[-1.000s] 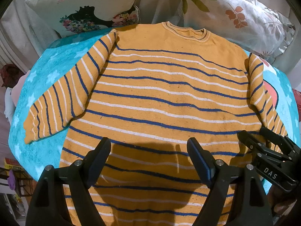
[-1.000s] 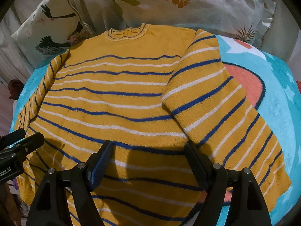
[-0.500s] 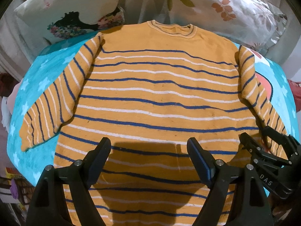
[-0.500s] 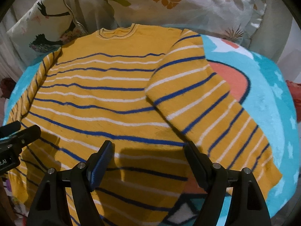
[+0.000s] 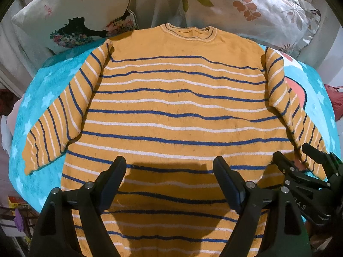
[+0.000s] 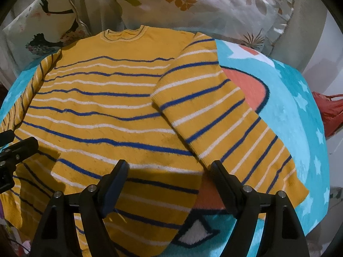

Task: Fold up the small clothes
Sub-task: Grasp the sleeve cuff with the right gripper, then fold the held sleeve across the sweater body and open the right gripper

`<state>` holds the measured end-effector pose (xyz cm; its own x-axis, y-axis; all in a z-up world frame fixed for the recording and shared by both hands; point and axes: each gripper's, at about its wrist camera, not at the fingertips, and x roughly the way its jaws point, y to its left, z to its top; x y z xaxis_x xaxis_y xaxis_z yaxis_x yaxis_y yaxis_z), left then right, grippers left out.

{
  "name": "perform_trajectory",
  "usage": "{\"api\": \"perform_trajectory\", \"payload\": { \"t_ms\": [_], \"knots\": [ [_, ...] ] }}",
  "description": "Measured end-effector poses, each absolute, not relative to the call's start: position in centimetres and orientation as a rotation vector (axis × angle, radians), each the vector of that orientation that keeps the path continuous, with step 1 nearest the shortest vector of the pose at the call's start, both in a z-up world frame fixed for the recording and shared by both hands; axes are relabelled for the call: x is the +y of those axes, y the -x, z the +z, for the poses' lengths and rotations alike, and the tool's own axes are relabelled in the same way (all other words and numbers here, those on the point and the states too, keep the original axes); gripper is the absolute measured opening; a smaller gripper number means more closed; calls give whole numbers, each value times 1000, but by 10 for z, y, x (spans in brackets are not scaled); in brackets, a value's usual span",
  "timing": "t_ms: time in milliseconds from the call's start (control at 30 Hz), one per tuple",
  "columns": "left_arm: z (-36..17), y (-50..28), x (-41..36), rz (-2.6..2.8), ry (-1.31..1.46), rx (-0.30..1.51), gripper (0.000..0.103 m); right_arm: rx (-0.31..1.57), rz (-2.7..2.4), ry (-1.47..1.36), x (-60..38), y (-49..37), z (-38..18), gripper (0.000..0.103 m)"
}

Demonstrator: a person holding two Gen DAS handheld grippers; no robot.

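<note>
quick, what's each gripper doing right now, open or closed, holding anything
Left gripper: open, holding nothing, above the striped sweater.
Right gripper: open, holding nothing, above the sweater's right side.

We see the sweater point(image 5: 178, 115) lying flat on the blanket point(image 5: 42, 94), collar away from us, one sleeve point(image 5: 62, 115) out to the left and the other sleeve point(image 6: 223, 124) to the right. Two pillows point(image 5: 246, 8) stand behind the collar. Our left gripper point(image 5: 169, 171) and right gripper point(image 6: 169, 171) hang over its hem.
</note>
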<state>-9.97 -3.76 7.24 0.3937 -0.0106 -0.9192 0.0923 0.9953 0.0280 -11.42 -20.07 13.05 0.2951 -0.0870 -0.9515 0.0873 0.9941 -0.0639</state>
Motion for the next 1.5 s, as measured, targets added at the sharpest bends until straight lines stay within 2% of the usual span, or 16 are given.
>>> {"api": "perform_trajectory", "payload": {
  "t_ms": [233,367,567,633,833,900,933,967,1033,1167,1367,1500],
  "knots": [
    [73,103,-41,-76,-81,1168,82,1259,-98,-44,-209,124,133,83],
    [73,103,-39,-69,-79,1162,82,1187,22,-285,-248,156,146,83],
    [66,99,-29,-44,-33,1191,82,1193,-137,-624,-338,223,124,82],
    [66,98,-29,-44,-27,1193,82,1129,-172,-760,-359,235,124,82],
    [68,99,-35,-60,-56,1186,82,1073,-272,-745,-370,212,122,82],
    [68,100,-34,-58,-64,1186,82,1063,-311,-734,-377,202,121,76],
    [68,100,-32,-54,-66,1187,82,1061,-341,-732,-383,196,121,61],
    [69,101,-31,-50,-65,1187,82,1059,-362,-739,-387,194,119,39],
    [72,101,-21,-35,-55,1181,82,1072,-371,-798,-403,190,115,11],
    [93,97,21,42,7,1114,82,1016,-445,-732,-442,185,142,9],
    [109,91,95,174,101,1060,82,847,-760,-507,-519,167,226,9],
    [108,90,142,241,159,1060,82,800,-745,-455,-504,133,259,9]
  ]
}}
